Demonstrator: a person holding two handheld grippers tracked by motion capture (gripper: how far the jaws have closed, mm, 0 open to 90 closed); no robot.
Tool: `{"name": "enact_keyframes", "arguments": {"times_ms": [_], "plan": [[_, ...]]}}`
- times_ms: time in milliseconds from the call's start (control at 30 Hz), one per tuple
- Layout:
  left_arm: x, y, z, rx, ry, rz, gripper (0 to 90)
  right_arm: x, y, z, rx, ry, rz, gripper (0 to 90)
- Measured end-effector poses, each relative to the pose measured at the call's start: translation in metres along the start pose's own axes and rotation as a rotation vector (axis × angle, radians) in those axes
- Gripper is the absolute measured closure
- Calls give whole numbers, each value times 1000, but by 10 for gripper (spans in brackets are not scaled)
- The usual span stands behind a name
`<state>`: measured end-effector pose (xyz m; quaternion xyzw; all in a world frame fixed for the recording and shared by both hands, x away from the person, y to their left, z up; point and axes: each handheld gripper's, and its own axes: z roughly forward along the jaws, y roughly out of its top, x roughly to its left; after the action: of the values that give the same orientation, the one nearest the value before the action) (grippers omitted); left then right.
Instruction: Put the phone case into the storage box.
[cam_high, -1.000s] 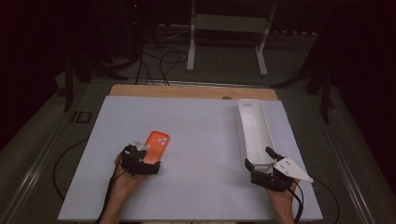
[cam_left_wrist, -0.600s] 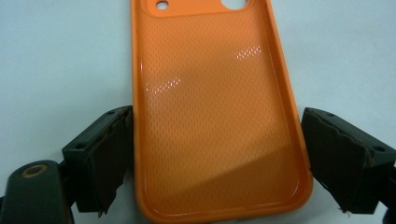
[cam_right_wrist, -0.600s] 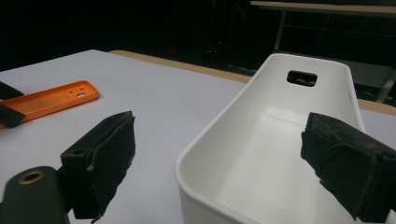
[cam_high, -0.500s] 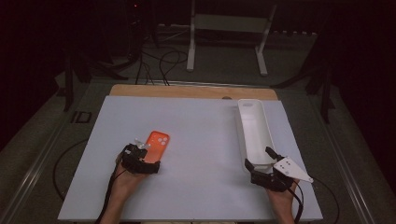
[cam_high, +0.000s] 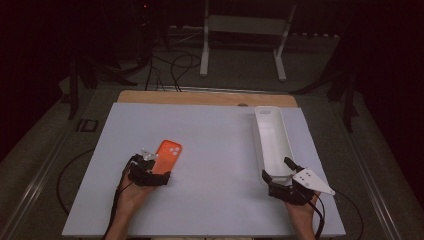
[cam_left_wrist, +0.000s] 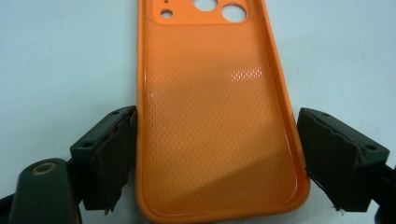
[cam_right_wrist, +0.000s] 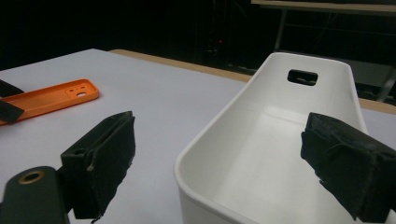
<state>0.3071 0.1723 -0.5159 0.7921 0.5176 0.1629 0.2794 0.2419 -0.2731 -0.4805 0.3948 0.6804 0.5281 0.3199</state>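
Black padded jaws of the left gripper (cam_left_wrist: 212, 158) are seen at the near left of the pale grey table top (cam_high: 215, 145), set on either side of the near end of an orange, textured rubber phone case (cam_left_wrist: 217, 121). The left pad lies against the case's edge and the right pad lies at the other edge; whether the case is actually pinched cannot be told. The jaws have just been closing slightly, with the case between them. The case lies flat on the table, open side up, its camera holes at the far end. In the high view the left gripper (cam_high: 149, 172) is held by a hand (cam_high: 131, 195) entering from the near edge.

At the near right, the right gripper (cam_high: 281, 180) is held with its jaws apart, one on each side of the near end of a long white plastic bin (cam_high: 272, 140); the pads are clear of the bin's walls. In the right gripper view the bin (cam_right_wrist: 280, 140) is seen hollow, with a slot handle cut in its far wall. The bin runs lengthwise away towards a wooden strip (cam_high: 205, 97) at the far edge of the table.
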Motion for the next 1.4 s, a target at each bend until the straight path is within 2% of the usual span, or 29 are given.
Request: {"name": "enact_keyframes", "arguments": {"times_ms": [400, 833, 1100, 1400], "plan": [[4, 2, -12, -77, 32, -22, 164, 0, 0, 1, 3, 1, -1, 101], [1, 5, -21, -114, 34, -15, 166, 1, 1, 1, 3, 2, -2, 102], [-4, 8, -27, -143, 30, 4, 166, 2, 2, 1, 1, 6, 5, 101], [-12, 14, -38, -178, 16, 35, 166, 6, 9, 7, 8, 46, 13, 101]]}}
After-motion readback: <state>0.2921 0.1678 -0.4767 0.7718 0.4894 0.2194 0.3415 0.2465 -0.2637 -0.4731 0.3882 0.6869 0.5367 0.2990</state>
